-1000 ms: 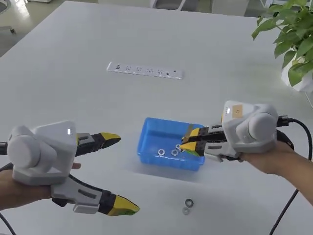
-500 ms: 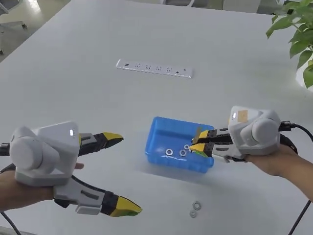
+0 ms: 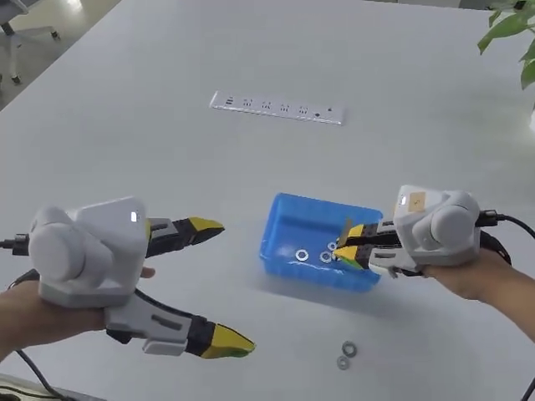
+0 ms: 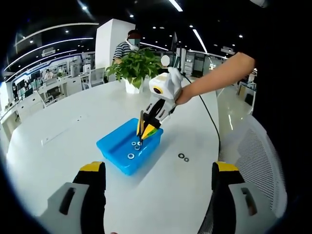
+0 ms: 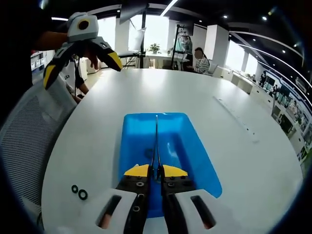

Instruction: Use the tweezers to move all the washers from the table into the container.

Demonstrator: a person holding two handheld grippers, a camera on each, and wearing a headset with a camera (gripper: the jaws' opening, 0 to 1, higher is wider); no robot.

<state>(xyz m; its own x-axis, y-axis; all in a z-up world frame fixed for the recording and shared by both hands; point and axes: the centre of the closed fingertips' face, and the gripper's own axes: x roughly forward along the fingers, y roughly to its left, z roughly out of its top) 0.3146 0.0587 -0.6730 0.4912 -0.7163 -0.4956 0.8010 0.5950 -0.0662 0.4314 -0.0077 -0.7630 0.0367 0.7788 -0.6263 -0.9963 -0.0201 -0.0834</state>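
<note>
A blue container [image 3: 288,221] sits mid-table with three washers [image 3: 302,255] on its floor. My right gripper [image 3: 349,247] hangs over its right wall, shut on thin tweezers [image 5: 156,139] that point along the container [image 5: 190,151]; I cannot tell if the tips hold anything. Two washers [image 3: 346,354] lie on the table in front of the container, also seen as washers [image 5: 78,191] and washers [image 4: 183,157]. My left gripper [image 3: 219,284] is held to the container's left, jaws wide open with nothing between them. From the left gripper [image 4: 158,168], the right gripper [image 4: 148,127] shows above the container [image 4: 117,146].
A white power strip [image 3: 276,109] lies on the far side of the table [image 3: 150,150]. A potted plant [image 4: 136,68] stands at the far right corner. A mesh chair [image 5: 29,136] stands by the near table edge. A cable trails from the right gripper.
The head camera has shifted, so the whole picture has slid. Both grippers, the container and the washers keep their places relative to each other.
</note>
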